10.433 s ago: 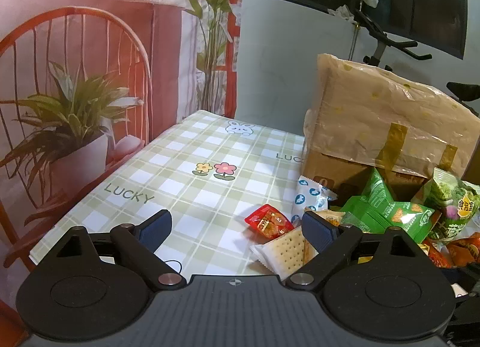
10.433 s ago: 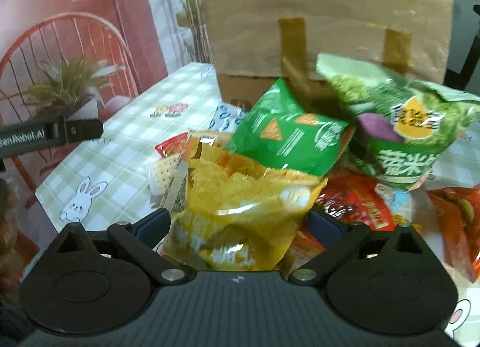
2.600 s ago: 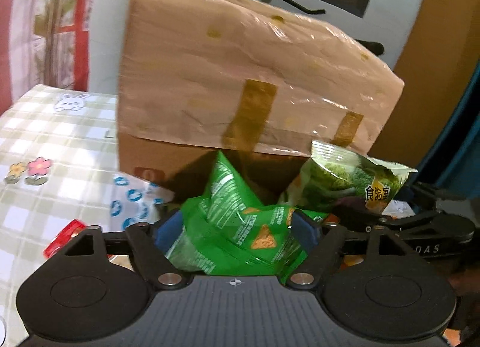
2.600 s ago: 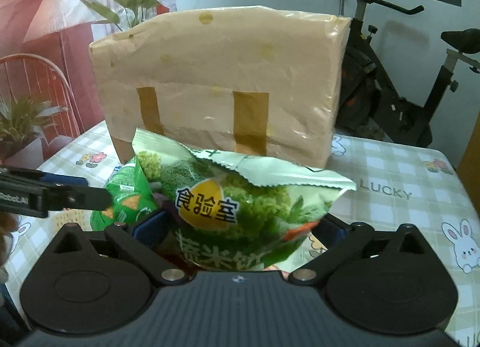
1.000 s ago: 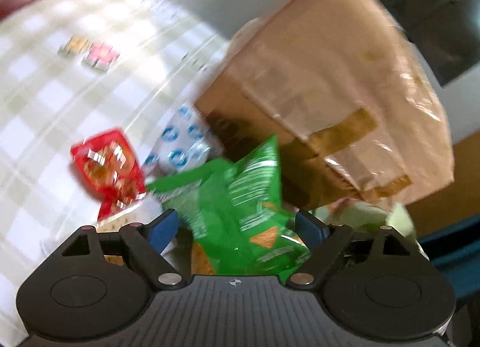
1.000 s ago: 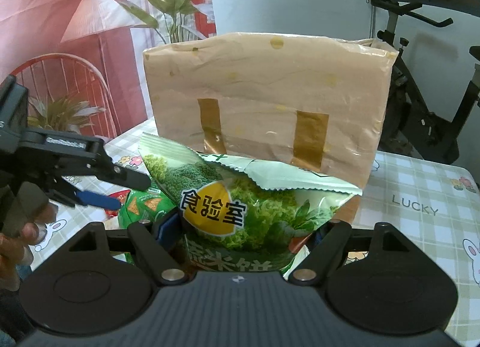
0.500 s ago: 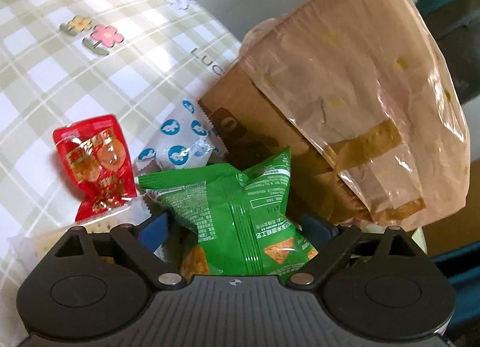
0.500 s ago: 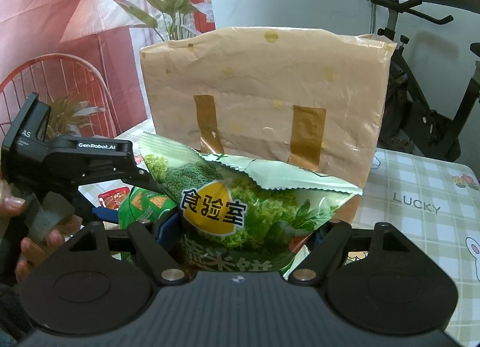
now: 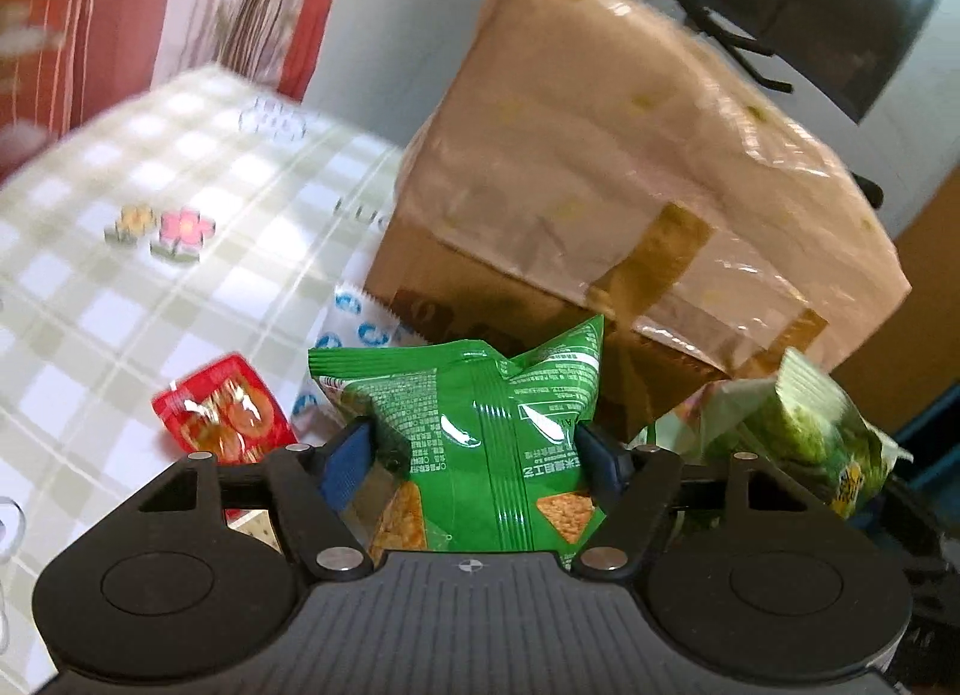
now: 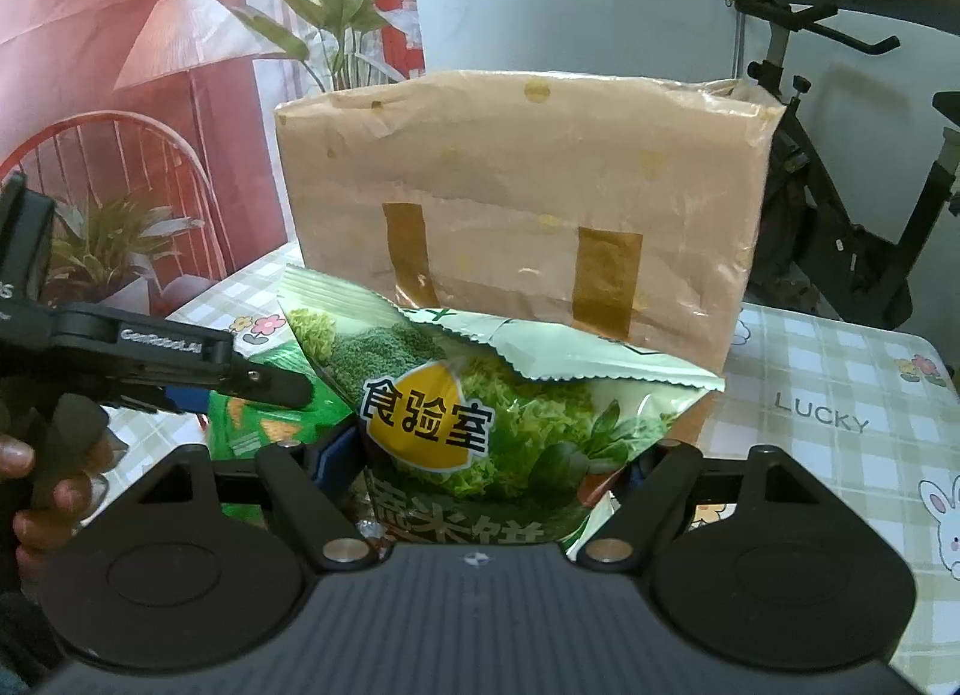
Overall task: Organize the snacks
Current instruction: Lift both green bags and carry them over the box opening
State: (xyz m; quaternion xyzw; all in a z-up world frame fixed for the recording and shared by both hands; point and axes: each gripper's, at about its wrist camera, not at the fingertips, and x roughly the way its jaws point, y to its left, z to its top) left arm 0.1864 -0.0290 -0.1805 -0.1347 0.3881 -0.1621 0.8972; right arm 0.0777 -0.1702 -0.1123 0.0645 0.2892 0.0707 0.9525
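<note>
My left gripper [image 9: 477,449] is shut on a bright green chip bag [image 9: 480,425] and holds it above the checked tablecloth [image 9: 120,287]. My right gripper [image 10: 486,461] is shut on a pale green vegetable-cracker bag [image 10: 480,407] with a yellow label, held up in front of a tall brown paper bag [image 10: 528,203]. The paper bag [image 9: 630,185] also fills the left wrist view, just behind both snack bags. The left gripper and its green bag [image 10: 264,413] show at the left of the right wrist view. The cracker bag [image 9: 798,431] shows at right in the left wrist view.
A red candy packet [image 9: 222,410], a white and blue packet [image 9: 354,323] and a cracker pack [image 9: 255,527] lie on the table left of the paper bag. An exercise bike [image 10: 840,185] stands behind the table. A printed backdrop with a chair and plants [image 10: 120,155] is at left.
The left gripper has lifted and tilted up with the green chip bag, closer to the paper bag. The right gripper holds the cracker bag almost still.
</note>
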